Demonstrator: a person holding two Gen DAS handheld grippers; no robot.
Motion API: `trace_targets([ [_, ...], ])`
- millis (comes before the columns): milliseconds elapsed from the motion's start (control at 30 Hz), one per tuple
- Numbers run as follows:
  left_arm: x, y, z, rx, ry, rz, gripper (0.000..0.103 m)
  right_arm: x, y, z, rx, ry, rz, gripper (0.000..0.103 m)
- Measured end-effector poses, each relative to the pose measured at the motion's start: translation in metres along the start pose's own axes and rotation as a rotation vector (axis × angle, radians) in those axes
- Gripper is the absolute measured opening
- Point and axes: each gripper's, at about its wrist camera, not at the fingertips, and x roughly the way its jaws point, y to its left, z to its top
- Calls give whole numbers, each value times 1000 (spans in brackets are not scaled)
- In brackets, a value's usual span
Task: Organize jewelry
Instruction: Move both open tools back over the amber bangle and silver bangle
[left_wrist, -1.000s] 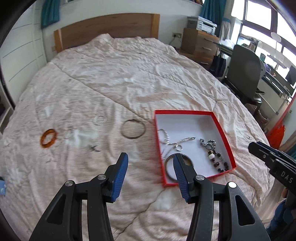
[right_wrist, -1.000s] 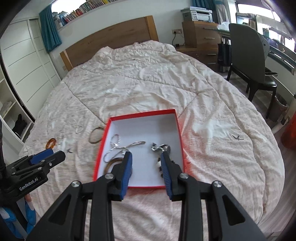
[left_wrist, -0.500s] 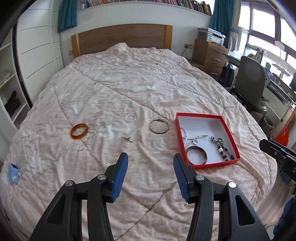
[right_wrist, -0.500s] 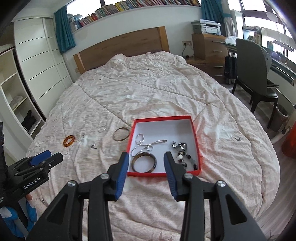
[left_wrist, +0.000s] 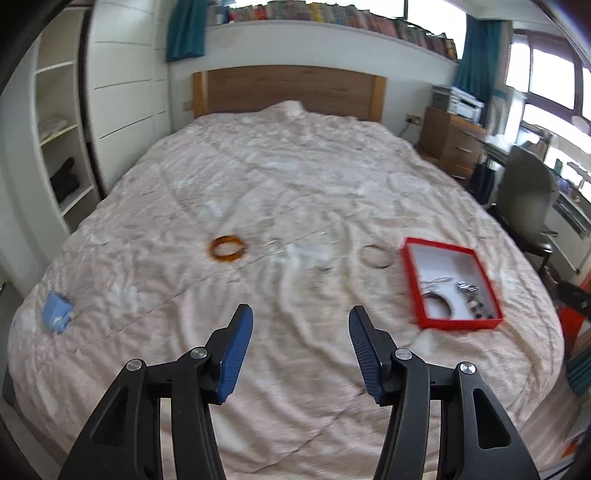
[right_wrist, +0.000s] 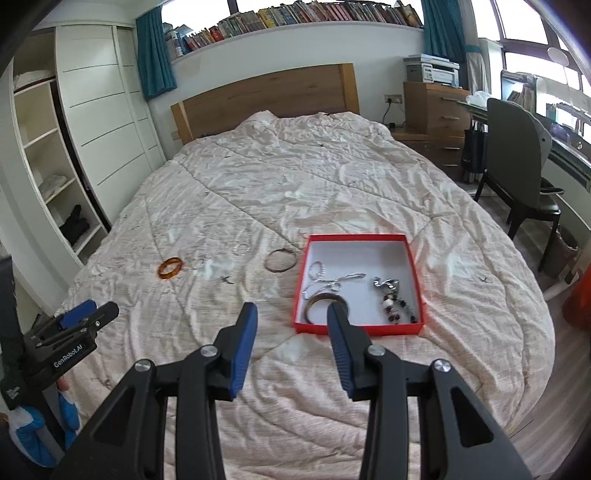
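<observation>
A red box (right_wrist: 358, 328) lies on the bed with a dark bangle (right_wrist: 314, 301), a silver chain (right_wrist: 321, 273) and a beaded piece (right_wrist: 393, 302) inside. Left of it on the quilt lie a thin metal bangle (right_wrist: 266, 263), small clear rings (right_wrist: 242, 249) and an amber bangle (right_wrist: 162, 274). My right gripper (right_wrist: 291, 306) hangs open and empty, short of the box's near-left corner. My left gripper (left_wrist: 301, 312) is open, its jaws opening a little, with nothing between them. It hovers over bare quilt, well back from the amber bangle (left_wrist: 212, 251) and the red box (left_wrist: 458, 324).
A small blue object (left_wrist: 55, 312) sits at the bed's near-left corner. Open wardrobe shelves (right_wrist: 44, 177) stand on the left. A grey chair (right_wrist: 517, 147) and a wooden nightstand (right_wrist: 432, 107) with a printer stand on the right. The left gripper (right_wrist: 92, 312) shows at the right wrist view's left edge.
Both grippers have pulled back and up from the box, so more of the bed shows. The left view has swung leftward. The right jaws stand wider than a second ago.
</observation>
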Motion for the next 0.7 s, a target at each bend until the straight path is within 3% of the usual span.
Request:
trace_targets([
  [367, -20, 112, -19, -150, -14, 193, 57, 8, 37, -4, -83, 24, 72, 38],
  [700, -19, 134, 51, -111, -60, 262, 59, 33, 34, 17, -85, 30, 95, 38],
])
